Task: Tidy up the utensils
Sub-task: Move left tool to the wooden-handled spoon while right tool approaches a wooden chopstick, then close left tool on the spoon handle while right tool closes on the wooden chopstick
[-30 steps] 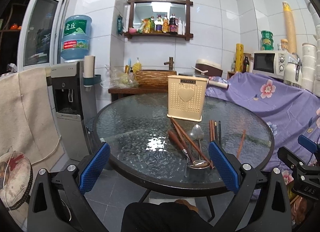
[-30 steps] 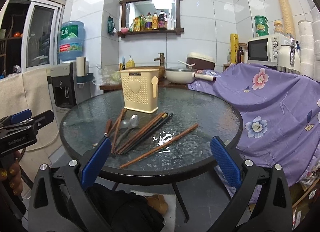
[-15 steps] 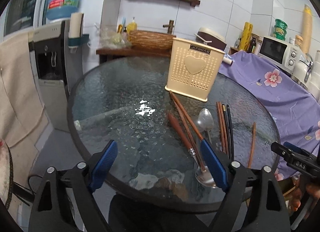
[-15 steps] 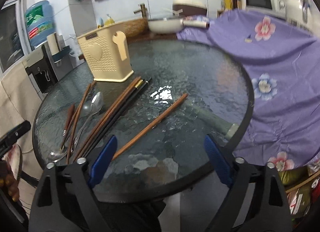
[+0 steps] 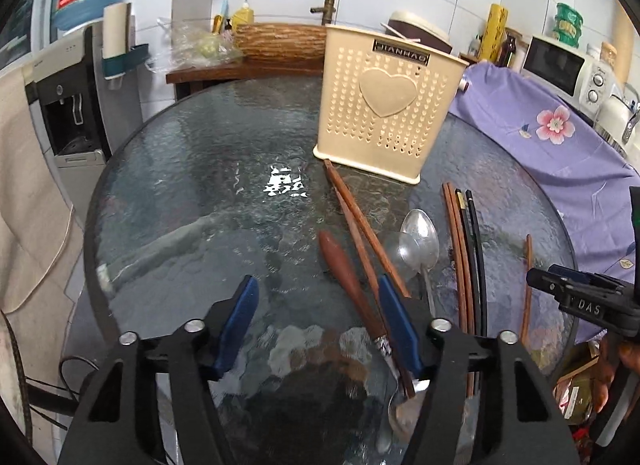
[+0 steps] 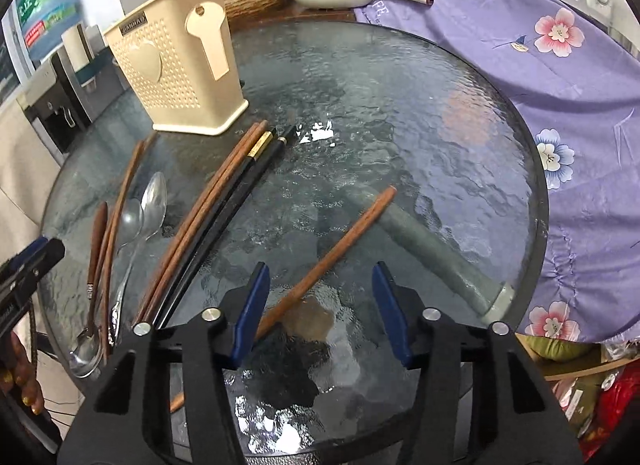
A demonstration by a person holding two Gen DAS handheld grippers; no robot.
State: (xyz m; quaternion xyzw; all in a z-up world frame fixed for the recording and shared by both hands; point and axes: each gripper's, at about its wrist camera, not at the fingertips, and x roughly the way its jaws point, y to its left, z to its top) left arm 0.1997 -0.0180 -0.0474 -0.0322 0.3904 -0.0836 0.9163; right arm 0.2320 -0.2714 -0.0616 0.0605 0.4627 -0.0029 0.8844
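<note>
Both grippers tilt steeply down over the round glass table (image 6: 460,113). The left gripper (image 5: 320,325) has its jaws closing with only bare glass between them; its right pad stands just above a wooden-handled spoon (image 5: 352,285) and a brown chopstick pair (image 5: 360,225). The right gripper (image 6: 320,305) is also closing, with a lone brown chopstick (image 6: 340,249) running between its pads toward 1 o'clock, untouched. At 11 o'clock from it stands the cream utensil holder (image 6: 176,77); four chopsticks (image 6: 224,205) and a metal spoon (image 6: 154,201) lie at 10 o'clock. A purple floral cloth (image 6: 560,65) drapes at 2 o'clock. Compared with a second ago, both cameras look lower and closer, and the jaws are narrower.
</note>
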